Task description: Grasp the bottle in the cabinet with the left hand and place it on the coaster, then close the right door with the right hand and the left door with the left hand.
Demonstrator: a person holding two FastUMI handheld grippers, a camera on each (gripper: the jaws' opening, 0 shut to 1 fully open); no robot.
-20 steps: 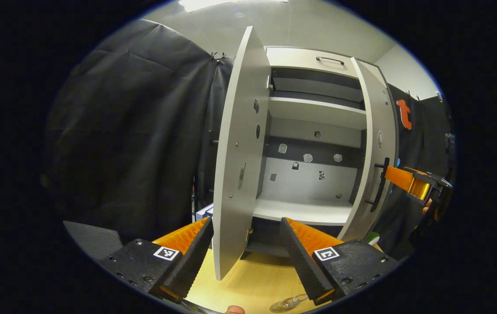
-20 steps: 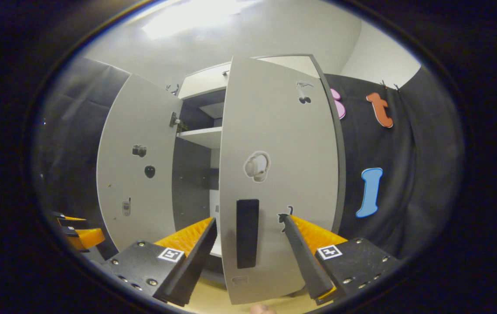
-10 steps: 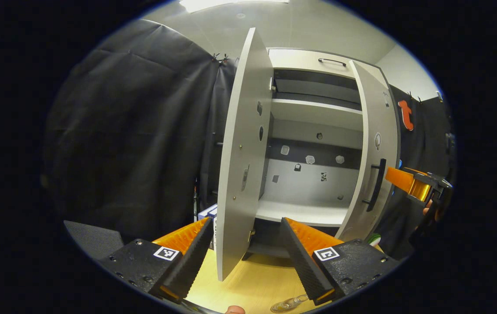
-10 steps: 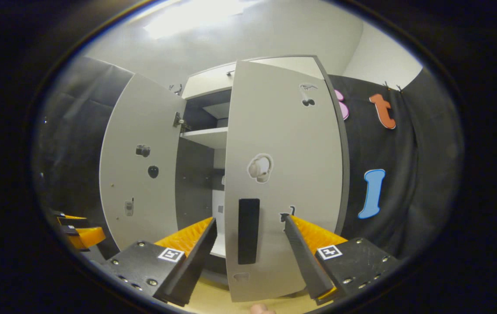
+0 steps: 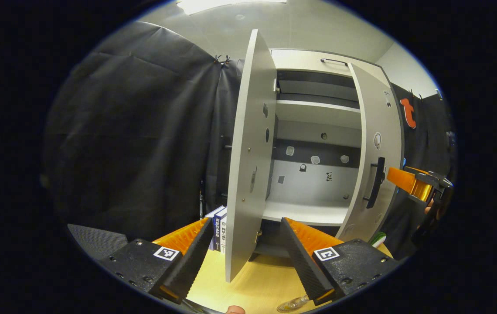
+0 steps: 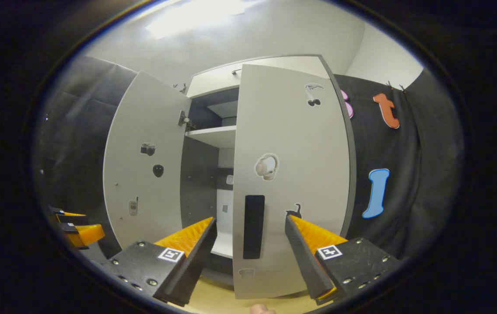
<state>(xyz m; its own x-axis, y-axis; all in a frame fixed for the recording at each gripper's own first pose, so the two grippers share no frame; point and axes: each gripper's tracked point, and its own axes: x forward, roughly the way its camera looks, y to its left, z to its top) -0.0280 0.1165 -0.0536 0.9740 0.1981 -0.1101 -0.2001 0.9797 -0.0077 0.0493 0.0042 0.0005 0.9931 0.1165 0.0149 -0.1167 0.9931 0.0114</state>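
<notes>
right door (image 6: 292, 174): grey, partly swung in, black handle (image 6: 253, 226) facing out | left door (image 5: 250, 152): grey, wide open, seen edge-on | bottle (image 5: 294, 302): clear, on the yellow tabletop

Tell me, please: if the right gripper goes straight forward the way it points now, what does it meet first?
Most likely the black handle on the right door. It stands between the open fingers of the right gripper, with the door face just behind. Depth is unclear, so contact may be near.
</notes>
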